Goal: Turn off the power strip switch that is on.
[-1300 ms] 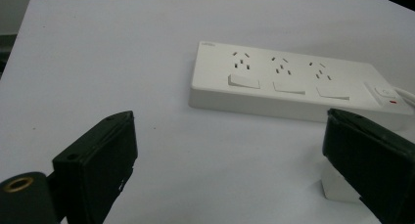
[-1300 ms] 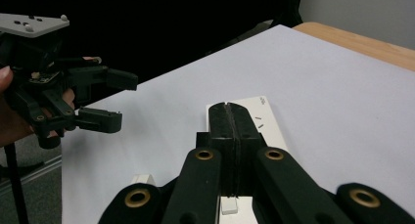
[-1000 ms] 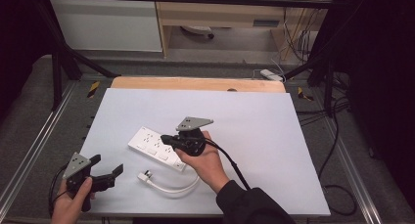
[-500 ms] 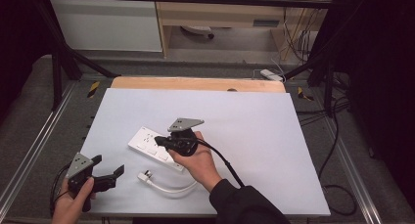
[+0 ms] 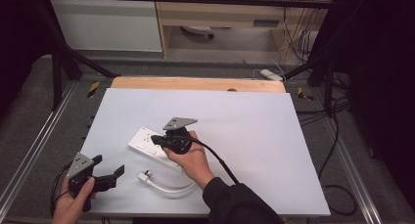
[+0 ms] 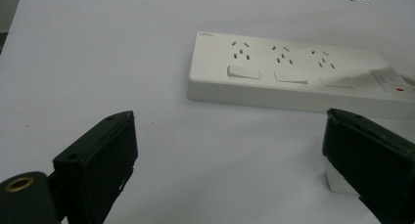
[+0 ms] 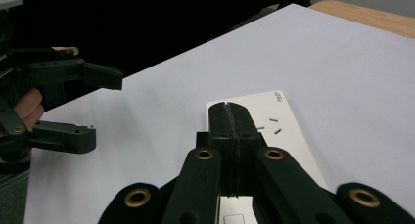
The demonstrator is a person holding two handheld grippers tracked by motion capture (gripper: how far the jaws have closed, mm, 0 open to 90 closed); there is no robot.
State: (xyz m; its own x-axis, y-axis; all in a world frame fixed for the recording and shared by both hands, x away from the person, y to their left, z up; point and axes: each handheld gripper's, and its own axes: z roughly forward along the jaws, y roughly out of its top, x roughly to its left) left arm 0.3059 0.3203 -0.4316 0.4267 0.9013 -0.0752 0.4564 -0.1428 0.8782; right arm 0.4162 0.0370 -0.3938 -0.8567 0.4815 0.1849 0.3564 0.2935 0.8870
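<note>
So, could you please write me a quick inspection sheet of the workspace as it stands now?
Surface: white board on a wooden table; no marks seen.
Job's things: white power strip lying flat, sockets up, left of centre; its white cord and plug curl on the board in front of it.
Clutter: nothing seen.
Grippers: right gripper shut, jaws pressed together above the strip, nothing between them; left gripper open, at the board's near left corner, apart from the strip.
Cables: black cable trails from the right gripper along the forearm.
Surroundings: metal frame rails, loose cables on the floor at right, a white cabinet behind.
</note>
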